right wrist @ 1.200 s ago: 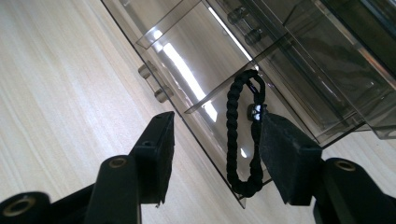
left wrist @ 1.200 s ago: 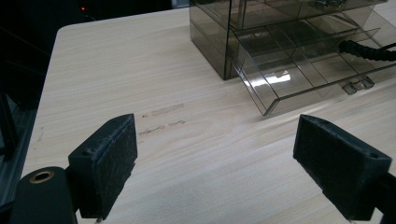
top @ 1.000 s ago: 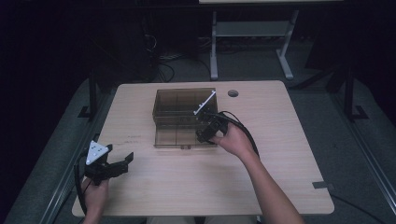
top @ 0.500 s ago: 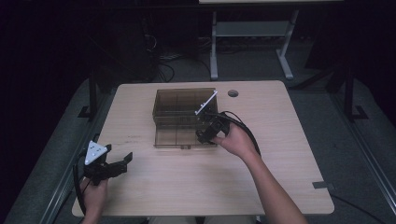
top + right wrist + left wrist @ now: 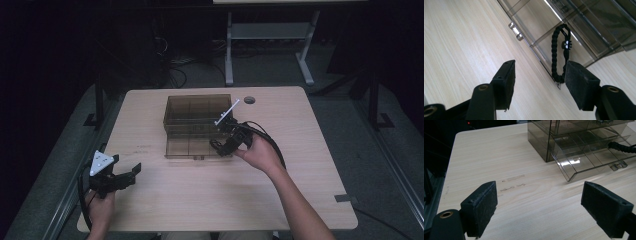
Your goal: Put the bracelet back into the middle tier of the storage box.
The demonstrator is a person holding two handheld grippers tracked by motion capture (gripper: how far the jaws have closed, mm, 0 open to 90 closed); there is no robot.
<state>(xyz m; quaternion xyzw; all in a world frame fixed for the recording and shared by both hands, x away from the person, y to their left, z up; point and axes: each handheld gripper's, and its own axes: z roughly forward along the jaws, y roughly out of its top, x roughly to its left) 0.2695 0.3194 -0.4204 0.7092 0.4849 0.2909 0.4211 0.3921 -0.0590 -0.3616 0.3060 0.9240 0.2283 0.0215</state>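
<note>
High view: table edge (image 5: 320, 125) beyond drawer (image 5: 192, 147)

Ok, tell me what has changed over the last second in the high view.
Very little. The right gripper edged slightly toward the person along the open drawer of the clear organizer box; its jaws stand open, with a black braided bracelet draped over the drawer's edge. The left gripper stayed open near the table's front left corner.

A smoky clear plastic drawer box (image 5: 197, 114) sits on the table, its lower drawer (image 5: 192, 147) pulled out and divided into compartments. A black braided bracelet (image 5: 560, 53) lies in the drawer's end compartment — looped, with a small metal bead — against the front wall.
</note>
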